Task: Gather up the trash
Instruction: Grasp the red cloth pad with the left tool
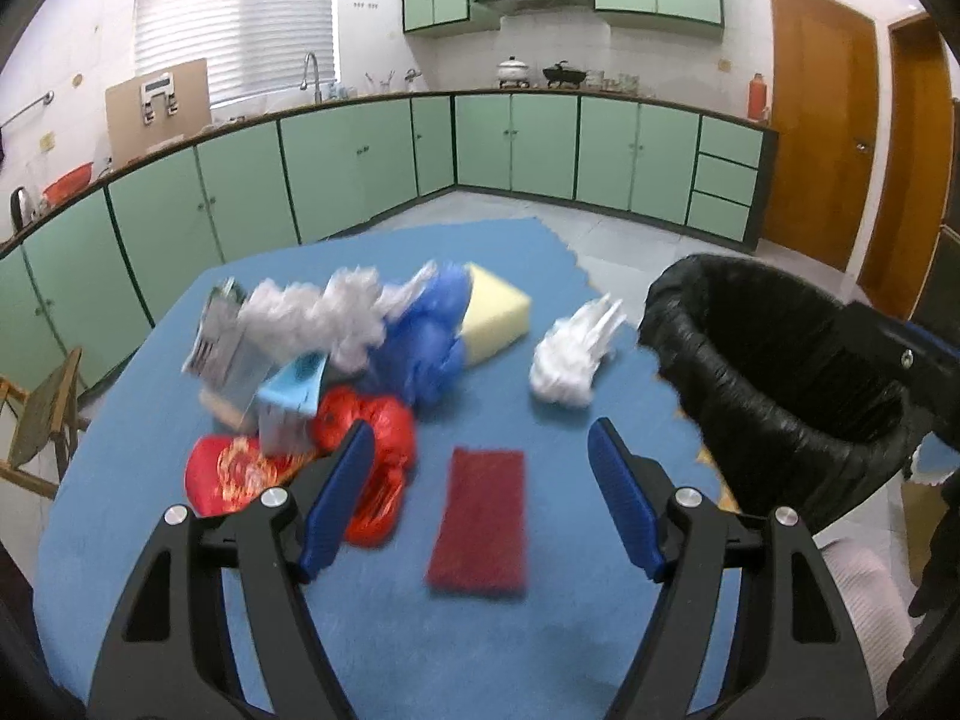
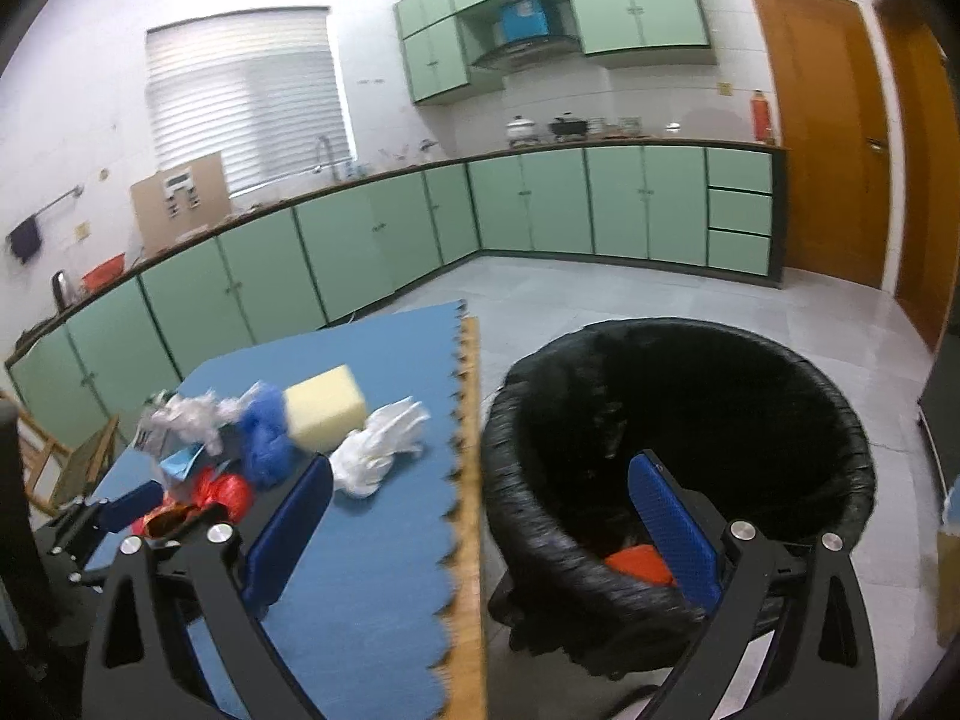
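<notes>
The left gripper [image 1: 480,468] hangs over the blue mat [image 1: 372,630] with its jaws spread and nothing between them, the dark red scouring pad [image 1: 480,519] lying flat just beyond its tips. The right gripper [image 2: 480,516] stands at its widest (also holding nothing), its right finger over the rim of the black-lined trash bin [image 2: 810,420], where an orange scrap [image 2: 636,561] lies inside. Farther off on the mat sit a crumpled white bag [image 1: 573,354], a yellow sponge [image 1: 495,312], a blue bag [image 1: 429,342] and a red bag [image 1: 366,438], heaped to the left.
</notes>
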### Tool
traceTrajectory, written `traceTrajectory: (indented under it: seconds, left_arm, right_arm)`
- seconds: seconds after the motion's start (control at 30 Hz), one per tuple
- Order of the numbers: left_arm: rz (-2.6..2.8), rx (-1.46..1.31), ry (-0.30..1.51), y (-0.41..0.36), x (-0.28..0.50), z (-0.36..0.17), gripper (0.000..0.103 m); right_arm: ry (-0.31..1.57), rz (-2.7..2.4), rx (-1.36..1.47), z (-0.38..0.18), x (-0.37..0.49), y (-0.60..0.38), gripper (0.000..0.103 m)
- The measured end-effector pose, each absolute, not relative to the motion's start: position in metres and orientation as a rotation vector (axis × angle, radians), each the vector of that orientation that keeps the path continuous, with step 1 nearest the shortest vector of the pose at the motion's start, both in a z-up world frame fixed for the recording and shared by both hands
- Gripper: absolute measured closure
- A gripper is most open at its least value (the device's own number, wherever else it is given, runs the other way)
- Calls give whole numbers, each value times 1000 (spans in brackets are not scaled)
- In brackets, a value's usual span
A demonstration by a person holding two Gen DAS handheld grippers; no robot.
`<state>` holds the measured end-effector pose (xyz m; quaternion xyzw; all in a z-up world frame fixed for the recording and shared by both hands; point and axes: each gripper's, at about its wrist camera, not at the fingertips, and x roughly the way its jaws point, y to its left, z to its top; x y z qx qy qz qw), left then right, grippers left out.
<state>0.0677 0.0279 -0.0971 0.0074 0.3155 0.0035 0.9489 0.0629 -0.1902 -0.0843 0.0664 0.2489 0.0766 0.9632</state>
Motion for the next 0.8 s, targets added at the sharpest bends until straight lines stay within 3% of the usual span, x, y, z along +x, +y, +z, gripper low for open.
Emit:
traceTrajectory:
  seconds: [0.2,0.67,0.8]
  left_arm:
    - [0,11,704,28,70,-125,40]
    - [28,-17,816,34,85,-164,42]
    - [12,-14,814,32,87,-166,53]
  right_arm:
    - [512,170,110,-87,60,-177,6]
    - [589,190,81,-116,73,-167,8]
    - [601,195,75,-121,74,-163,8]
